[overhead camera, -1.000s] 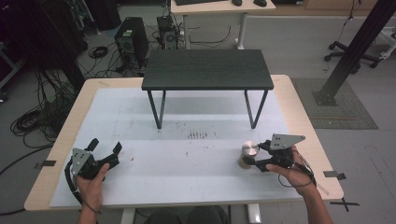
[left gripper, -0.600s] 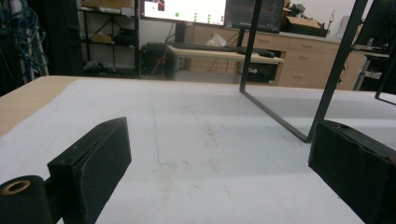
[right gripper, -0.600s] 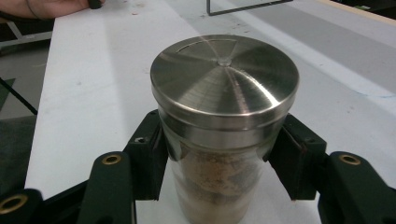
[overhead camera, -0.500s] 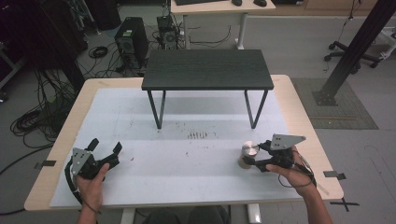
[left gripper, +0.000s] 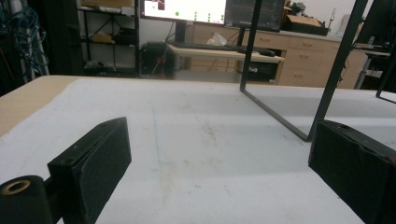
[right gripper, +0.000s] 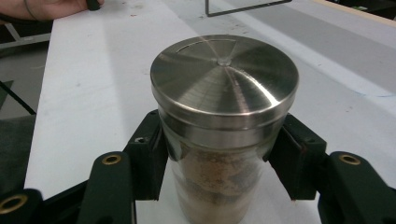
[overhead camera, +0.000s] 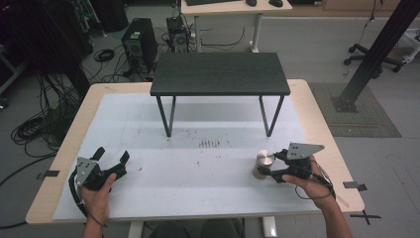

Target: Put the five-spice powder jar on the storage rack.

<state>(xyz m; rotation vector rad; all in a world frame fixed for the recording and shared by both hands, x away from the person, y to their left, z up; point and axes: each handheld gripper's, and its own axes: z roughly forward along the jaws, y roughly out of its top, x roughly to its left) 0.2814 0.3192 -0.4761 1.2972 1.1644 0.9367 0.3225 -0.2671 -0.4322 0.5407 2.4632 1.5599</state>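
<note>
A glass jar (overhead camera: 264, 159) with a brushed steel lid stands on the white mat at the front right; brown powder fills it. My right gripper (overhead camera: 271, 164) is shut on the jar (right gripper: 224, 79), with one black pad (right gripper: 148, 156) against each side of the glass just below the lid. The jar's base rests on the mat. At the front left, my left gripper (overhead camera: 113, 154) lies low over the mat, jaws wide open and nothing between them. In the left gripper view its pads (left gripper: 100, 154) frame bare mat.
A low black stand (overhead camera: 220, 73) on thin metal legs sits at the middle back of the mat; one leg (left gripper: 329, 79) rises close ahead of the left gripper. Dark specks (overhead camera: 209, 144) mark the mat's middle. The wooden table edge (overhead camera: 341, 163) runs just right of my right hand.
</note>
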